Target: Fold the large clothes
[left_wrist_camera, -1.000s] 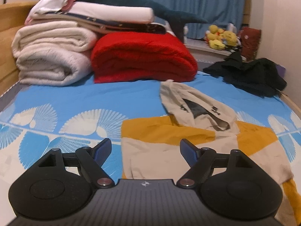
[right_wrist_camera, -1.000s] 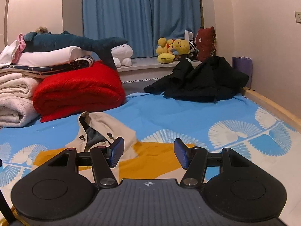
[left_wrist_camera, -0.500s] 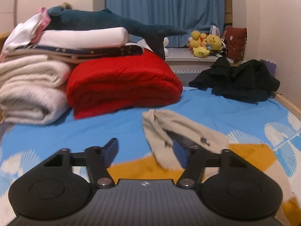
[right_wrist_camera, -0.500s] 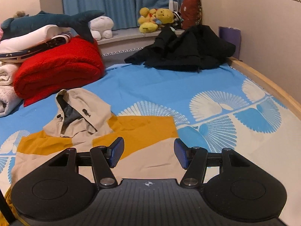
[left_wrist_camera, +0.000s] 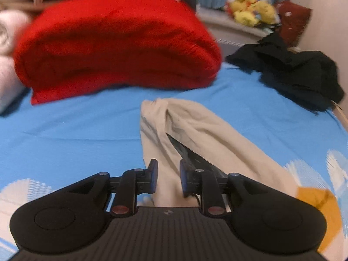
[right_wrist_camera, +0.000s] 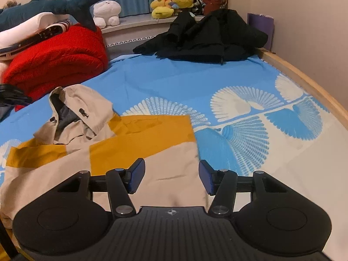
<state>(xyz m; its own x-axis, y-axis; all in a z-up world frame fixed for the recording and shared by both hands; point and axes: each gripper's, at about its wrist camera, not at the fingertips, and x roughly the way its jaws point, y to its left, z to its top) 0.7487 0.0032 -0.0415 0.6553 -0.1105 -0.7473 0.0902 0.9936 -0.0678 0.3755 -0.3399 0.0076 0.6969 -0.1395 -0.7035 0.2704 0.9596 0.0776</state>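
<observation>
A beige and mustard hooded jacket (right_wrist_camera: pixel 134 143) lies flat on the blue patterned bedsheet (right_wrist_camera: pixel 174 80). Its beige hood (left_wrist_camera: pixel 195 130) points toward the red blanket, and the hood also shows in the right wrist view (right_wrist_camera: pixel 82 102). My left gripper (left_wrist_camera: pixel 168 179) is low over the hood's near edge, its jaws narrowed around a fold of hood fabric. My right gripper (right_wrist_camera: pixel 171 177) is open and empty above the jacket's right body edge. The tip of the left gripper (right_wrist_camera: pixel 10 97) shows at the left edge of the right wrist view.
A folded red blanket (left_wrist_camera: pixel 117 47) and white folded bedding (left_wrist_camera: pixel 8 65) stand at the back left. A black garment pile (right_wrist_camera: pixel 206 37) lies at the back right. Plush toys (right_wrist_camera: pixel 171 2) sit on the sill. A wooden bed rail (right_wrist_camera: pixel 304 82) runs along the right.
My left gripper has moved forward and down to the hood and its jaws have narrowed onto the fabric. My right gripper has moved forward and right over the jacket, still open.
</observation>
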